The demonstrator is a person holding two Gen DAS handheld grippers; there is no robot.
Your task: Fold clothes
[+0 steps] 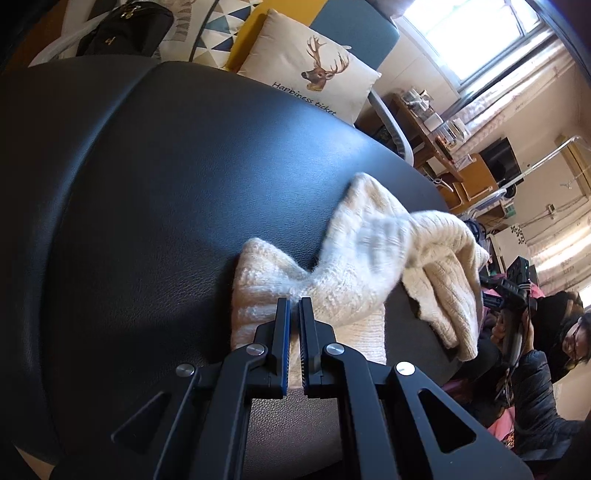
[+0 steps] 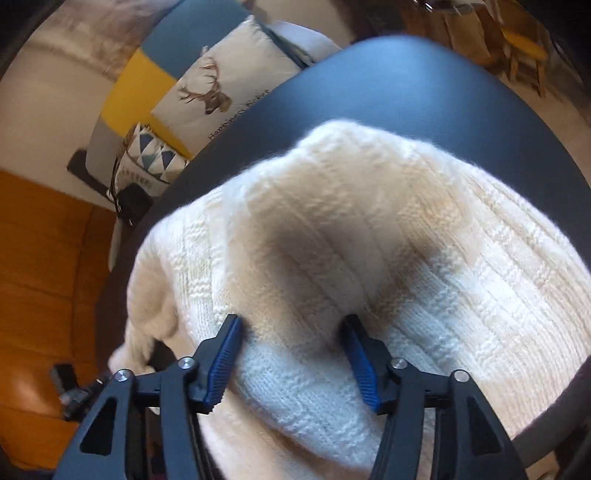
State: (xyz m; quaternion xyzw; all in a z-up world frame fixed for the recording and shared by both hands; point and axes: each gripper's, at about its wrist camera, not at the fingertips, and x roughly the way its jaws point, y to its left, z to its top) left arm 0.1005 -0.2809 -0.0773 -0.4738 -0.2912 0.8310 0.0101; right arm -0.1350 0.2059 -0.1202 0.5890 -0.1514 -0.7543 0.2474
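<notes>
A cream knit sweater (image 1: 354,258) lies crumpled on a black leather surface (image 1: 166,184). My left gripper (image 1: 294,306) is shut on a fold of the sweater near its lower left part. In the right wrist view the sweater (image 2: 351,229) fills the middle. My right gripper (image 2: 291,325) is open, its blue-padded fingers (image 2: 225,354) spread wide just above the knit with a hump of fabric between them. The right gripper also shows at the far right of the left wrist view (image 1: 513,291), beside the sweater's hanging edge.
A deer-print cushion (image 1: 314,70) and a triangle-pattern cushion (image 1: 218,26) lie beyond the far edge of the surface, with a black bag (image 1: 125,29) at the back left. A person (image 1: 569,332) sits at the right. Wooden floor (image 2: 37,258) lies to the left.
</notes>
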